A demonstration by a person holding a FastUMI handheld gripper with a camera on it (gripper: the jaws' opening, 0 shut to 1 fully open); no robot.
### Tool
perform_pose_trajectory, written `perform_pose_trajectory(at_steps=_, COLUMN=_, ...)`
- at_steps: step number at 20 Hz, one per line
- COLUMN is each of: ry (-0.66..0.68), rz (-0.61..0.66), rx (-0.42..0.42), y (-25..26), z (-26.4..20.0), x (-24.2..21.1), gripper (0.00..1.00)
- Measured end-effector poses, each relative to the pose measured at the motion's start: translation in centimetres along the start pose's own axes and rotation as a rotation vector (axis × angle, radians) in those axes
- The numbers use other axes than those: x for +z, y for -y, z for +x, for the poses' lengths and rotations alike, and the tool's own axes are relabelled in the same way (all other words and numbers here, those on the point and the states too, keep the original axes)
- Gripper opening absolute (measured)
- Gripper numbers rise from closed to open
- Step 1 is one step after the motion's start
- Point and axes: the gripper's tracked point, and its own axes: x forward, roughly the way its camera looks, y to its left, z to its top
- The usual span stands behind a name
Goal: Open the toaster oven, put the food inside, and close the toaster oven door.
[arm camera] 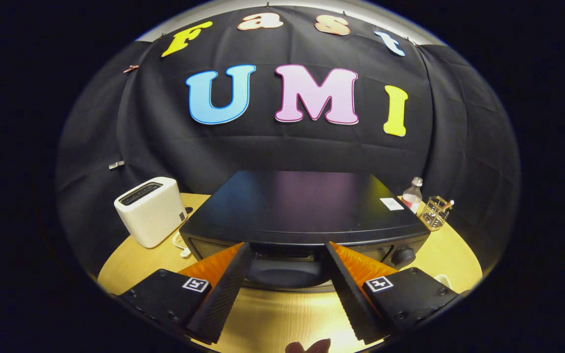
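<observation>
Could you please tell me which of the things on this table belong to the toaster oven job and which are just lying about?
For the job:
toaster oven, door shut, just ahead of the fingers
gripper, open, at the oven's front

Lying about:
white toaster
bottle
wire holder

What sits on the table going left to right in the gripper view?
White toaster → black toaster oven, with the open gripper spread just before its door → plastic bottle → wire holder.
</observation>
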Motion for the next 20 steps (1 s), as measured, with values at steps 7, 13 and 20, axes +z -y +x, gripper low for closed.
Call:
perform_pose_trajectory(at_steps=7, ry=-0.012, rz=-0.006, rx=-0.040, y=-0.2, z=0.1, x=-0.8, gripper=1.00)
perform_pose_trajectory(at_steps=13, ry=-0.021, rz=0.001, rx=-0.044, y=-0.3, z=-1.9, x=-2.1, gripper=1.00)
perform_pose_trajectory(at_steps=20, ry=-0.056, rz=0.034, rx=-0.044, y=-0.5, z=-4.3, x=-4.5, gripper=1.00)
